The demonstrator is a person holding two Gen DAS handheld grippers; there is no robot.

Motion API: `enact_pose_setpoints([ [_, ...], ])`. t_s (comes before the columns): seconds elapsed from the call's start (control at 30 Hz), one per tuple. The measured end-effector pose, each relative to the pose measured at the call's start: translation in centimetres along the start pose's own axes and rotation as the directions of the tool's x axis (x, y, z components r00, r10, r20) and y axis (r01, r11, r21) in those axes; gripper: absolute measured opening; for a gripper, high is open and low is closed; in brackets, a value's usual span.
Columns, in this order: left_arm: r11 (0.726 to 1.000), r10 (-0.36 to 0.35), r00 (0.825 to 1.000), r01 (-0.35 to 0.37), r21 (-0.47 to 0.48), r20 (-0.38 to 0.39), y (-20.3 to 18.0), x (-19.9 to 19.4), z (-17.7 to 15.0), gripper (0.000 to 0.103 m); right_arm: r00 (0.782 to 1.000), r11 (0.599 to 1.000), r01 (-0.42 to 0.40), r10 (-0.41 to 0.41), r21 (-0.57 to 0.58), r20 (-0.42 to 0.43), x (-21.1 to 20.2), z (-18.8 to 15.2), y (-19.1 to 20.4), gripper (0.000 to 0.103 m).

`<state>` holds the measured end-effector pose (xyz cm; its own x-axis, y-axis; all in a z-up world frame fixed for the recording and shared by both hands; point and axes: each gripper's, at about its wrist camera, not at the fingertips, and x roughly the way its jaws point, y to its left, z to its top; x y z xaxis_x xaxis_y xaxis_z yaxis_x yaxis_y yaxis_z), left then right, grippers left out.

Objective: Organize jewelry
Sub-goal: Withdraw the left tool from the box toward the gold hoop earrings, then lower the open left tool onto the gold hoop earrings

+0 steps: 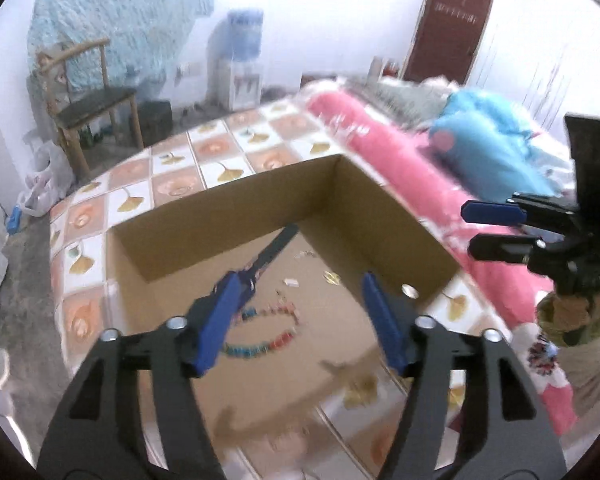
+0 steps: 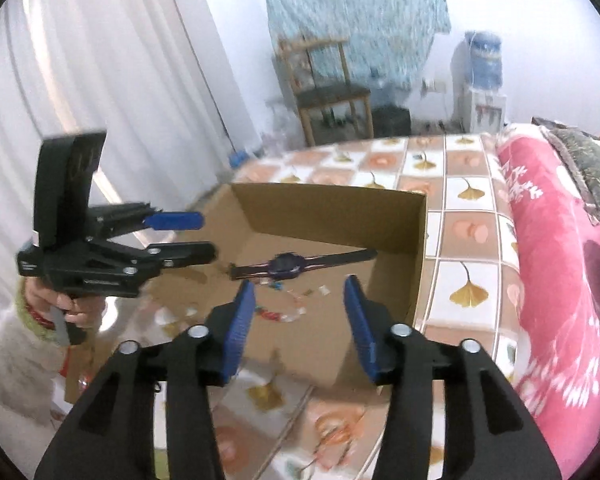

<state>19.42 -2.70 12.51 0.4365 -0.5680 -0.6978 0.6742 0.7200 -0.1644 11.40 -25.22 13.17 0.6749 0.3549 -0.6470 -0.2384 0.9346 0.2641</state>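
An open cardboard box [image 1: 236, 184] [image 2: 328, 200] sits on a bed with a leaf-pattern cover. A dark blue wristwatch [image 1: 274, 246] [image 2: 286, 266] is stretched out straight over the box floor; I cannot tell whether it rests on it. A multicoloured bead necklace [image 1: 260, 336] [image 2: 280, 314] curls on the floor beside a few small pieces [image 1: 332, 278]. My left gripper [image 1: 302, 284] [image 2: 200, 236] hangs open over the box's near side, nothing between its pads. Above the other side my right gripper [image 2: 299, 284] [image 1: 470, 230] is open too, holding nothing.
A rolled pink quilt [image 1: 400, 168] [image 2: 552, 260] lies along the box's far side, with blue bedding [image 1: 488, 136] behind it. Beyond the bed stand a wooden chair [image 1: 88, 104] [image 2: 328, 88] and a water dispenser [image 1: 240, 60]. A white curtain [image 2: 100, 80] hangs nearby.
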Motion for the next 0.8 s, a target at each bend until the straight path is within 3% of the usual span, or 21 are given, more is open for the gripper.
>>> enact_pose_setpoints([
  [0.1, 1.0, -0.017, 0.998, 0.018, -0.018, 0.068, -0.7, -3.8, -4.2, 0.084, 0.999, 1.0, -0.015, 0.014, 0.015, 0.043, -2.4, -3.4, 1.2, 0.057],
  [0.2, 1.0, 0.001, 0.994, 0.001, -0.014, 0.11, -2.0, -5.5, -8.5, 0.086, 0.999, 0.999, -0.003, 0.001, 0.05, 0.046, -2.9, -7.6, 2.0, 0.057],
  [0.33, 0.998, 0.055, 0.995, -0.051, -0.041, 0.085, -3.5, -3.3, -13.2, 0.087, 0.999, 0.99, 0.036, -0.032, 0.135, -0.032, -0.1, -12.4, 2.0, 0.057],
  [0.43, 0.99, 0.144, 0.988, -0.144, -0.013, 0.049, -4.8, 0.1, -15.4, 0.087, 0.997, 0.98, 0.03, -0.016, 0.198, -0.071, 1.8, -14.2, 1.4, 0.057],
  [0.53, 0.984, 0.175, 0.984, -0.176, 0.038, 0.029, -6.0, 3.2, -16.0, 0.086, 0.996, 0.973, 0.039, -0.019, 0.225, -0.091, 3.3, -14.8, 0.8, 0.053],
  [0.63, 0.989, 0.132, 0.991, -0.134, 0.068, 0.03, -6.8, 4.8, -15.8, 0.081, 0.995, 0.974, 0.05, -0.029, 0.223, -0.097, 4.2, -14.8, 0.6, 0.05],
  [0.8, 0.985, 0.123, 0.992, -0.125, 0.122, 0.02, -8.1, 6.7, -15.6, 0.065, 0.994, 0.975, 0.053, -0.032, 0.215, -0.1, 5.7, -15.0, 0.6, 0.043],
])
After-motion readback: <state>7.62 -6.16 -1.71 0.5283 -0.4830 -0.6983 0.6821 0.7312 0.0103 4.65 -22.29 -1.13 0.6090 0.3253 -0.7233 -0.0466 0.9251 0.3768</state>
